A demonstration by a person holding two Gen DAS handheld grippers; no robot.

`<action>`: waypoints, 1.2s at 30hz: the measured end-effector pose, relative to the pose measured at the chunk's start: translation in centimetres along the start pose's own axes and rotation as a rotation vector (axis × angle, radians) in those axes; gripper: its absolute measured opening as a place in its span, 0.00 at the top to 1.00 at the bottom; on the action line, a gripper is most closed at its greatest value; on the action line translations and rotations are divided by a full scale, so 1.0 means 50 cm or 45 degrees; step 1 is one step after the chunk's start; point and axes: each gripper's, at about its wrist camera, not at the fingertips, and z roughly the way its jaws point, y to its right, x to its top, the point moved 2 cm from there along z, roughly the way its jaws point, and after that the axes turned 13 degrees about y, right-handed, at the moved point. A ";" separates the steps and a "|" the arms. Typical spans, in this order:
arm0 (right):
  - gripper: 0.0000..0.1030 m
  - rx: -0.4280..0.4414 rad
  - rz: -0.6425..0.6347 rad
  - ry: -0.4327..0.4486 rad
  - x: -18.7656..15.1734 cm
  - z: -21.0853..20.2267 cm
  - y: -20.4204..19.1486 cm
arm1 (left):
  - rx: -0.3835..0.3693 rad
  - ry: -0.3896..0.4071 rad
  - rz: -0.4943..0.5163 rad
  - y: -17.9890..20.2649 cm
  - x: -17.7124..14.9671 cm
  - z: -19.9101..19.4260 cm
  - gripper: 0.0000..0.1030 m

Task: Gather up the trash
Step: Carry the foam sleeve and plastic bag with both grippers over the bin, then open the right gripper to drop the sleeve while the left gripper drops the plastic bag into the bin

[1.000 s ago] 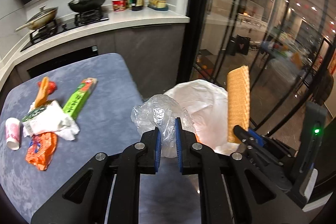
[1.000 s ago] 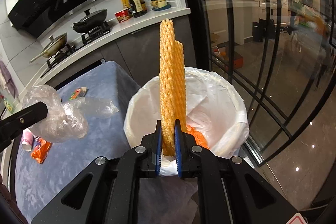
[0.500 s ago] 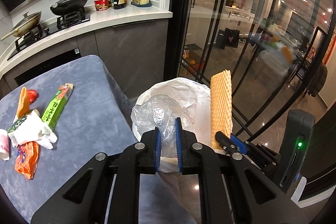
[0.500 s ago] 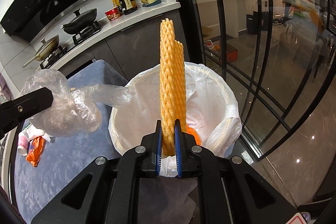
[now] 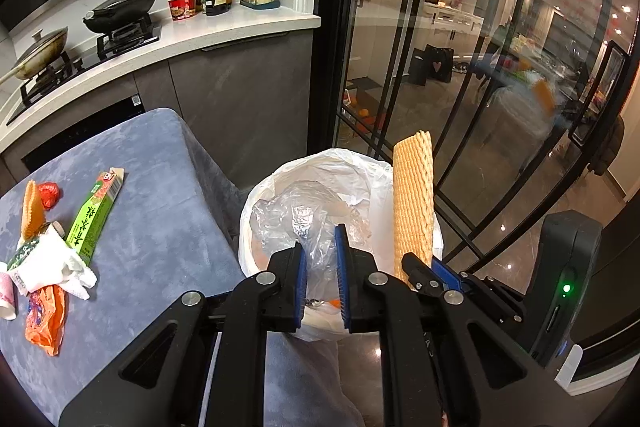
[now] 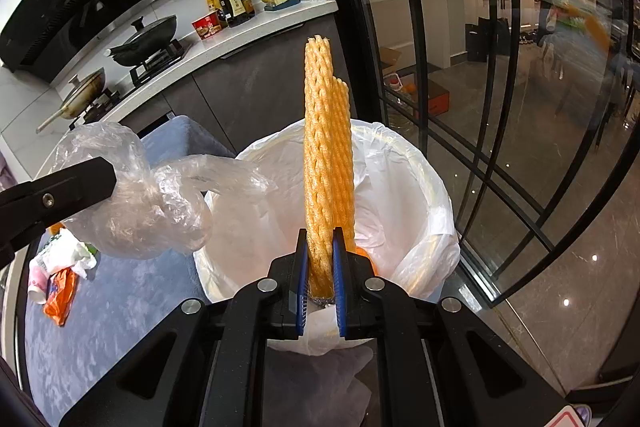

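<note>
My left gripper (image 5: 320, 251) is shut on a crumpled clear plastic bag (image 5: 304, 219), which hangs over the mouth of the white-lined trash bin (image 5: 256, 195). In the right wrist view the same bag (image 6: 152, 203) reaches across the bin's left rim (image 6: 420, 187). My right gripper (image 6: 320, 251) is shut on the lower end of an orange foam net (image 6: 326, 147). The net stands upright above the bin opening and also shows in the left wrist view (image 5: 413, 203). Something orange lies inside the bin.
On the blue-grey table (image 5: 160, 235) to the left lie a green box (image 5: 94, 215), crumpled white paper (image 5: 48, 267), an orange wrapper (image 5: 44, 315), a red scrap (image 5: 50, 194) and a second foam net (image 5: 30, 211). A kitchen counter (image 5: 224, 31) stands behind and glass doors (image 5: 480, 107) to the right.
My left gripper carried the clear bag rightward from above the table edge to over the bin's mouth. The right gripper, still holding the net, drew slightly closer to the bin.
</note>
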 end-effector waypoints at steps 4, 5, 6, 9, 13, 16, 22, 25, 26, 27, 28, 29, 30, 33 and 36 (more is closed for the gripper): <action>0.89 -0.005 -0.004 0.004 0.002 0.003 -0.001 | 0.004 -0.004 0.004 0.004 0.000 0.009 0.87; 0.87 -0.006 -0.006 0.006 0.003 0.004 -0.002 | 0.004 -0.005 0.006 0.005 0.001 0.011 0.87; 0.87 -0.010 -0.009 0.009 0.005 0.005 -0.002 | 0.005 -0.006 0.009 0.006 0.001 0.012 0.87; 0.84 -0.013 -0.008 0.012 0.010 0.008 -0.001 | 0.007 -0.003 0.013 0.008 0.004 0.014 0.84; 0.80 -0.019 -0.009 0.021 0.015 0.009 0.000 | 0.013 0.005 0.022 0.010 0.007 0.016 0.79; 0.75 -0.020 -0.006 0.026 0.017 0.007 0.001 | 0.021 0.016 0.027 0.009 0.010 0.016 0.64; 0.71 -0.023 -0.004 0.044 0.018 -0.003 0.004 | 0.020 0.039 0.030 0.010 0.016 0.012 0.56; 0.70 -0.026 -0.003 0.050 0.020 -0.008 0.007 | 0.023 0.044 0.025 0.010 0.017 0.010 0.52; 0.70 -0.028 -0.002 0.053 0.019 -0.011 0.007 | 0.024 0.047 0.025 0.010 0.018 0.008 0.52; 0.70 -0.028 -0.002 0.055 0.020 -0.012 0.007 | 0.025 0.048 0.025 0.009 0.018 0.007 0.51; 0.69 -0.028 -0.001 0.056 0.019 -0.014 0.007 | 0.025 0.048 0.022 0.008 0.018 0.006 0.51; 0.69 -0.030 -0.002 0.056 0.018 -0.014 0.007 | 0.025 0.048 0.019 0.007 0.018 0.005 0.51; 0.69 -0.029 -0.003 0.058 0.019 -0.016 0.006 | 0.026 0.048 0.017 0.004 0.019 0.005 0.51; 0.69 -0.025 -0.010 0.063 0.021 -0.021 -0.001 | 0.032 0.052 0.009 -0.003 0.019 -0.001 0.51; 0.66 -0.016 -0.022 0.072 0.025 -0.027 -0.013 | 0.044 0.058 -0.006 -0.018 0.019 -0.011 0.48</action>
